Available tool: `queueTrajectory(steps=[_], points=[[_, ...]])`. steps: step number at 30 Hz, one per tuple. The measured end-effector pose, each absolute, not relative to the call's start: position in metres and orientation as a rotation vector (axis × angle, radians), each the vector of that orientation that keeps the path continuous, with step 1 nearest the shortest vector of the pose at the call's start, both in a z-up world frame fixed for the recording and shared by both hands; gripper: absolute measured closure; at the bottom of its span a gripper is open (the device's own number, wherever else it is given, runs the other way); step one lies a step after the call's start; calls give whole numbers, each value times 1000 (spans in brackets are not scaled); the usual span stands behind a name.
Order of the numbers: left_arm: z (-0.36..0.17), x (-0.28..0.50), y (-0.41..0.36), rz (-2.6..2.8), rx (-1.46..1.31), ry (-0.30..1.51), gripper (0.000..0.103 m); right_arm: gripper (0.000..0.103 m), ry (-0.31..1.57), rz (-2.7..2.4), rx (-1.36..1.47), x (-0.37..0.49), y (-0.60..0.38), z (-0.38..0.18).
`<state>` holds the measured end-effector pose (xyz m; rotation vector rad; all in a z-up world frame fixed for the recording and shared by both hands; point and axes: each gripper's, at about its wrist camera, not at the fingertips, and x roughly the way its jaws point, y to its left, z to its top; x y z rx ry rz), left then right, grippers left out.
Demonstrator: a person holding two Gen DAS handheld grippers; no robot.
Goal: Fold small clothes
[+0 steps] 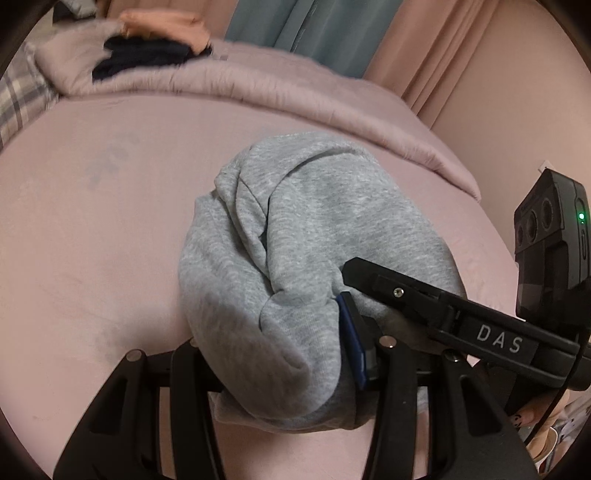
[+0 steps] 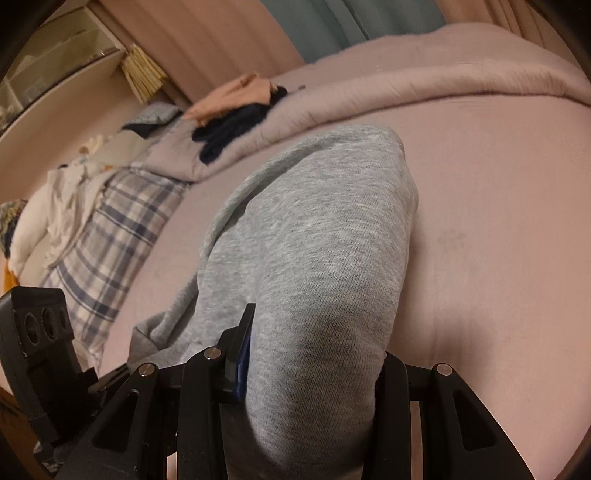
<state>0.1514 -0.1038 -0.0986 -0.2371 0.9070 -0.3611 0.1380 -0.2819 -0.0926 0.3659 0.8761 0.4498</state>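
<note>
Free room: pink bed sheet (image 1: 92,240), bare to the left of the grey garment (image 1: 295,229) and, in the right wrist view, bare to its right as far as the folded edge.
Obstacles: grey garment, bunched at centre, filling the near middle of both views; rolled pink comforter (image 1: 258,85) across the far side; dark clothes (image 1: 144,55) and a peach piece (image 1: 166,22) lying on the comforter, far left; plaid pillow (image 2: 110,236) at the left edge; right hand-held gripper (image 1: 354,280) crossing the near right.
</note>
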Motion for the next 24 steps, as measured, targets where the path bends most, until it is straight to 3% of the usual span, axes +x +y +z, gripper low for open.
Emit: queueTrajectory(steps=[8, 15, 18, 20, 22, 24], points=[[-125, 156, -104, -351, -263, 986, 51, 61, 959, 397, 398, 139, -286, -123], [-114, 148, -93, -336, -275, 1015, 22, 36, 968, 316, 390, 130, -292, -116], [-95, 137, -84, -288, -242, 977, 3, 35, 957, 280, 347, 123, -294, -105], [-79, 126, -79, -255, -227, 935, 1, 29, 917, 240, 299, 110, -296, -90], [-65, 116, -74, -239, -225, 903, 1, 17, 847, 212, 259, 96, -297, -73], [-50, 106, -69, -226, -226, 878, 0, 12, 787, 196, 228, 81, -300, -56]])
